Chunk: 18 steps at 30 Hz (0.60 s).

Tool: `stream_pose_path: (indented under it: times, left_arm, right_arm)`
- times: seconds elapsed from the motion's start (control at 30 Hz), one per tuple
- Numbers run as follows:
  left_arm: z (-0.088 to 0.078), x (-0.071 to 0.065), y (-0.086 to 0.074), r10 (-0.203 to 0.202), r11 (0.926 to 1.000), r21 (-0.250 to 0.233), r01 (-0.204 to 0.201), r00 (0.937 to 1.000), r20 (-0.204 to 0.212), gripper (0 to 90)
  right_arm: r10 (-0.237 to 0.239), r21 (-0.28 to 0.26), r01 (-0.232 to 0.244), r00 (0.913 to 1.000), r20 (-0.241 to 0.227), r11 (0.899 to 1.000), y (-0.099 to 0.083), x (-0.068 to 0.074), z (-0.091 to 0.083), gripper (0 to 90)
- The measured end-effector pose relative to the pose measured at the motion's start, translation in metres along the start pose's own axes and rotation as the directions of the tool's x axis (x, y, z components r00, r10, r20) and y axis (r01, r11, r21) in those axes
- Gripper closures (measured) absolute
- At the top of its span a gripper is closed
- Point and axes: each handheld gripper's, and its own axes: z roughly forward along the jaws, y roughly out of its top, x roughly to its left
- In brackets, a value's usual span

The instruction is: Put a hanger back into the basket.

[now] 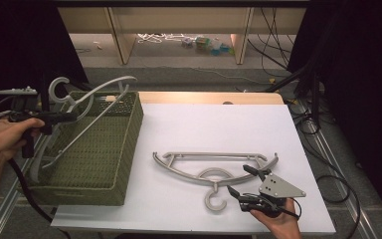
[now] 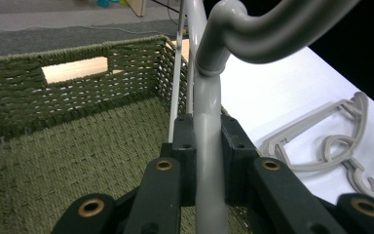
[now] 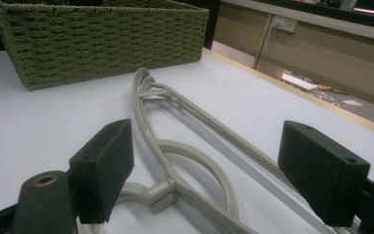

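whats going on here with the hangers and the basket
A person works with a gripper in each hand. The left gripper is shut on a grey hanger, holding it over the green woven basket at the left of the white table. A second grey hanger lies flat on the table. The right gripper sits open just beside that hanger's hook end, not gripping it.

Basket (image 1: 104, 149) set at table's (image 1: 288, 139) left edge. One hanger (image 1: 87, 107) held over basket, tilted, by left gripper (image 1: 62, 117). Second hanger (image 1: 214, 167) laid flat right of basket, right gripper (image 1: 246, 186) positioned just beside it at near edge.
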Motion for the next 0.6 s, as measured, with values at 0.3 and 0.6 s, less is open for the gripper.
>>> stream_pose_path:
  times: [0.3,0.6]
  left_arm:
    - [0.004,0.014,-0.010,-0.022,0.9988,0.044,0.023,0.9993,-0.032,79.3]
    - [0.008,0.024,-0.018,-0.030,0.9940,0.104,0.035,0.9986,-0.044,79.3]
  right_arm:
    - [-0.002,0.010,0.002,1.0000,-0.007,1.000,0.000,-0.001,0.000,21.7]
    - [-0.008,0.018,0.008,0.9997,-0.023,1.000,0.000,-0.001,0.000,21.8]
